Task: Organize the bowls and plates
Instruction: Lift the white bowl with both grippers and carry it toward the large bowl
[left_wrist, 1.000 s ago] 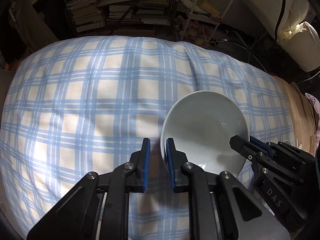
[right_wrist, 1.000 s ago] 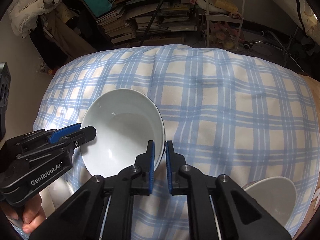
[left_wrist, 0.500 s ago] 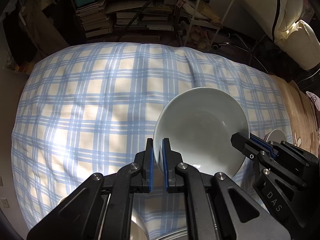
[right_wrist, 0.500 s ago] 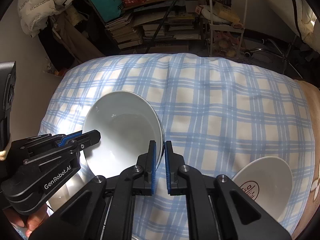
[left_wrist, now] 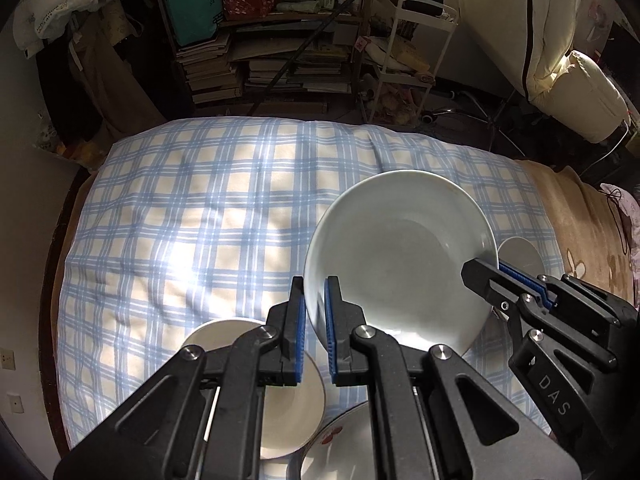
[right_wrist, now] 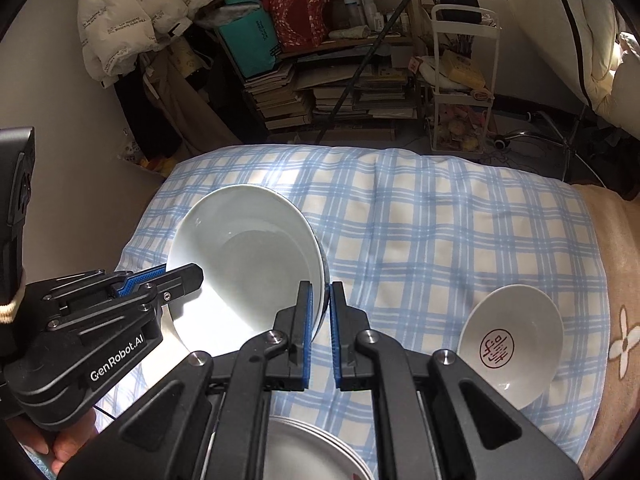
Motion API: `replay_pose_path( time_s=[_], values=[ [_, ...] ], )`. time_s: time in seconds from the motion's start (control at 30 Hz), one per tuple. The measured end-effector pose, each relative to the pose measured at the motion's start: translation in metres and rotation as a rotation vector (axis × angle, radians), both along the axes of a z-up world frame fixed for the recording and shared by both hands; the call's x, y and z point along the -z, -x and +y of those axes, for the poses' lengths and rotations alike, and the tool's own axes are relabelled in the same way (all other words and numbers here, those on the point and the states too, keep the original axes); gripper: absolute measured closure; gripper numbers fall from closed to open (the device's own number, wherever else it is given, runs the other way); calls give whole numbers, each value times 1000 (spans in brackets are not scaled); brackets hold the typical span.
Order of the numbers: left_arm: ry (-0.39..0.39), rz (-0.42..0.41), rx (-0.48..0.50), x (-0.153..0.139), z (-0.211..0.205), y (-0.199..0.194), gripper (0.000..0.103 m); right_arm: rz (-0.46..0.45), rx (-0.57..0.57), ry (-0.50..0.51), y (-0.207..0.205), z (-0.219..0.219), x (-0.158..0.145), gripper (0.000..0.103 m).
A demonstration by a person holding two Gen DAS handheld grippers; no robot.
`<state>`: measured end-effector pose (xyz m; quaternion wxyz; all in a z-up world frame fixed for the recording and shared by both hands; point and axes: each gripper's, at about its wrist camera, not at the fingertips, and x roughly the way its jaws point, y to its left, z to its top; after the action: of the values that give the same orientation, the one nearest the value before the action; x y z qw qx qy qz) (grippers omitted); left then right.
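- The left gripper (left_wrist: 313, 312) is angled steeply downward, jaws clamped on a white bowl's (left_wrist: 400, 256) rim.
- The right gripper (right_wrist: 320, 316) is clamped on the opposite rim.

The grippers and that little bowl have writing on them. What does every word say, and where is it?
"GenRobot.AI": on the side of the left gripper.
"DAS": on the body of the right gripper.
Red round stamp with characters: inside the small bowl, not readable to me.
Print on the white jacket and the teal bag: too small and blurred to read.

White bowl (left_wrist: 400, 256), blue-and-cream plaid blanket (left_wrist: 192, 216), blue claw pads (right_wrist: 307, 336)
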<state>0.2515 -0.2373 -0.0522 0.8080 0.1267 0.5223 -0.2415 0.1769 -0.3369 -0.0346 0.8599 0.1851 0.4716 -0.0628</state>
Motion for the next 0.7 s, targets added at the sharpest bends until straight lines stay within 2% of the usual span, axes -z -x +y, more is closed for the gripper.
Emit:
replay_pose_path(
  time_s=[0.33, 0.7],
  values=[
    [21, -33, -55, -22, 54, 30, 95, -34, -57, 14, 20, 46, -21, 93],
    [40, -25, -123, -23, 109, 52, 95, -41, -117, 23, 30, 94, -28, 93]
  ],
)
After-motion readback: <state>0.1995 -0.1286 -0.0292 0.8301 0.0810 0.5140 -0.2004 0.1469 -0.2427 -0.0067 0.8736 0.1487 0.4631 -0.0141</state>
